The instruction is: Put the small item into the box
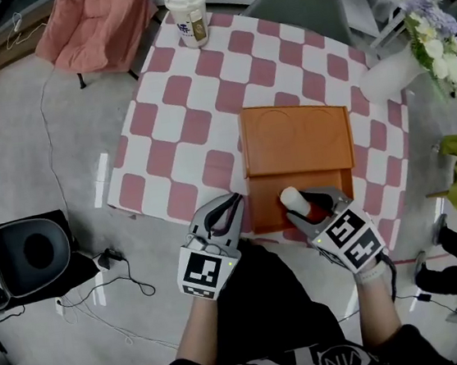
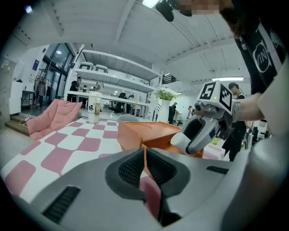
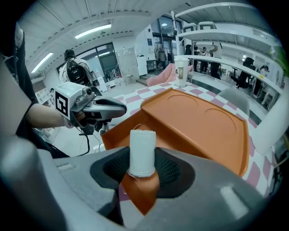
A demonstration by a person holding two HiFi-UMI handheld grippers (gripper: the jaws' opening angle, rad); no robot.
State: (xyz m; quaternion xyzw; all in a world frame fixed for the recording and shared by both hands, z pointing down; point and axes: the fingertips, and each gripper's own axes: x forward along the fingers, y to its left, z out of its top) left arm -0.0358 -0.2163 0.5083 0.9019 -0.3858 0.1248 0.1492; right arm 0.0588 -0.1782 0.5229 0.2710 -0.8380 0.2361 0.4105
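Upright in the right gripper [image 3: 143, 173] sits a small white fabric cylinder [image 3: 142, 152].

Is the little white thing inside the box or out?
Out. The right gripper grips the white roll upright between its jaws, just above the orange box, not inside it.

Left claw [image 1: 232, 203], right claw [image 1: 296, 208]: clamped.
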